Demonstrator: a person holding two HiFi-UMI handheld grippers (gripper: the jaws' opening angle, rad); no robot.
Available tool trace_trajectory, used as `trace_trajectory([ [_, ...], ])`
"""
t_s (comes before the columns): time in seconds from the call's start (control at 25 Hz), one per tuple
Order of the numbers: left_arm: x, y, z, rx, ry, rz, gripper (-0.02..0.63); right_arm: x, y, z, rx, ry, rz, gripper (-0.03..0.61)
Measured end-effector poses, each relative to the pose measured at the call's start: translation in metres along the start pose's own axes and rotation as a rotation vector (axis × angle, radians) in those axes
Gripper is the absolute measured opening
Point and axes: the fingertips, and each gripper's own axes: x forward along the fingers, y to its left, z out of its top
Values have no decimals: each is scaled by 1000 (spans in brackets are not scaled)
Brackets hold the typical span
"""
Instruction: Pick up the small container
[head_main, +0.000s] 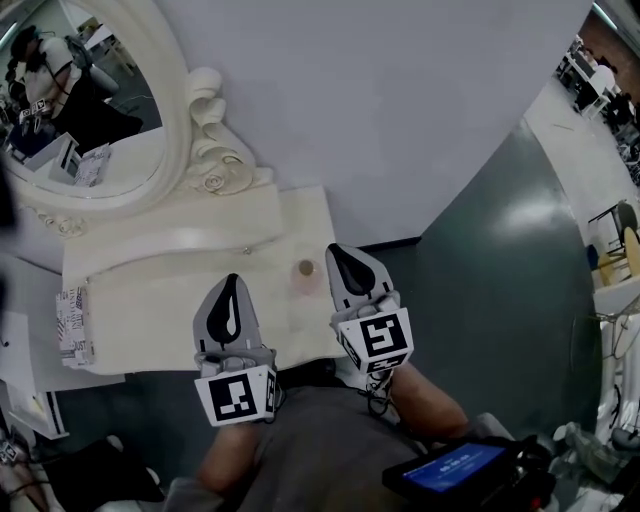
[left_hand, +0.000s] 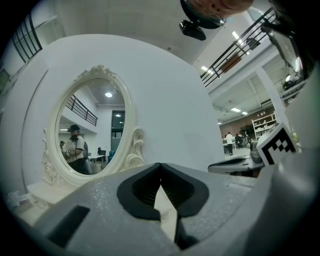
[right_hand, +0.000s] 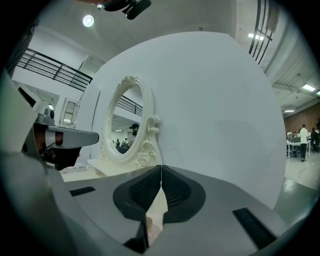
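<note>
The small container (head_main: 305, 270) is a low round pot on a pinkish patch, standing near the right end of the cream dressing table (head_main: 160, 310). In the head view my right gripper (head_main: 334, 251) hovers just to its right, jaws shut and empty, its tip reaching past the pot toward the wall. My left gripper (head_main: 233, 279) is over the tabletop to the pot's left, also shut with nothing in it. In the left gripper view the jaws (left_hand: 160, 165) meet at their tips; in the right gripper view they (right_hand: 161, 167) do the same.
An oval mirror (head_main: 90, 110) in an ornate white frame stands at the table's back left, against a pale wall. A printed carton (head_main: 72, 325) lies at the table's left end. A device with a blue screen (head_main: 455, 470) hangs at my waist.
</note>
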Motion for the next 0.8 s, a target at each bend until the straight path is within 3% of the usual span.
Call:
trace_trajectory([
  [0.4, 20, 17, -21, -29, 36, 13, 14, 28, 2, -15, -1, 36, 20, 14],
  [0.8, 34, 20, -71, -70, 141, -27, 14, 40, 11, -58, 20, 99, 21, 15],
])
